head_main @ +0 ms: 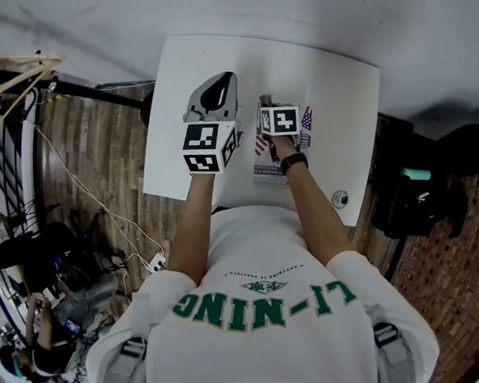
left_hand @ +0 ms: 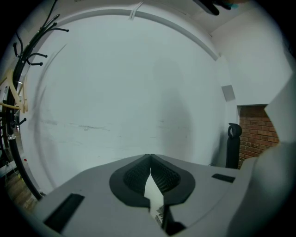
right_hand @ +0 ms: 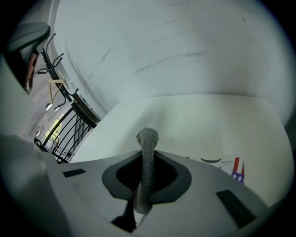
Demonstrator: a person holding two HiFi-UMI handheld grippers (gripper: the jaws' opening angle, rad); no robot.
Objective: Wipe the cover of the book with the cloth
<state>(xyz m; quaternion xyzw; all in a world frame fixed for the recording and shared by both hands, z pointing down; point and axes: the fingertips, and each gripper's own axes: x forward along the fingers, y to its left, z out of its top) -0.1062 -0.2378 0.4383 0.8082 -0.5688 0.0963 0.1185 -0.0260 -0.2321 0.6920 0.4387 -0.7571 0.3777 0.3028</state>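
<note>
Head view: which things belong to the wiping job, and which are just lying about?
Job: book; grey cloth, clamped in right tool; white table under the book.
Lying about: small round object on the table; wooden hanger off to the left.

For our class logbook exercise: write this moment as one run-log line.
left gripper: shut, empty | right gripper: shut on cloth, over book | book: flat on table

Desk (head_main: 338, 87) open ahead of right gripper (head_main: 267, 106); left gripper (head_main: 225, 82) crowds its left; small round object (head_main: 340, 199) right-rear.
</note>
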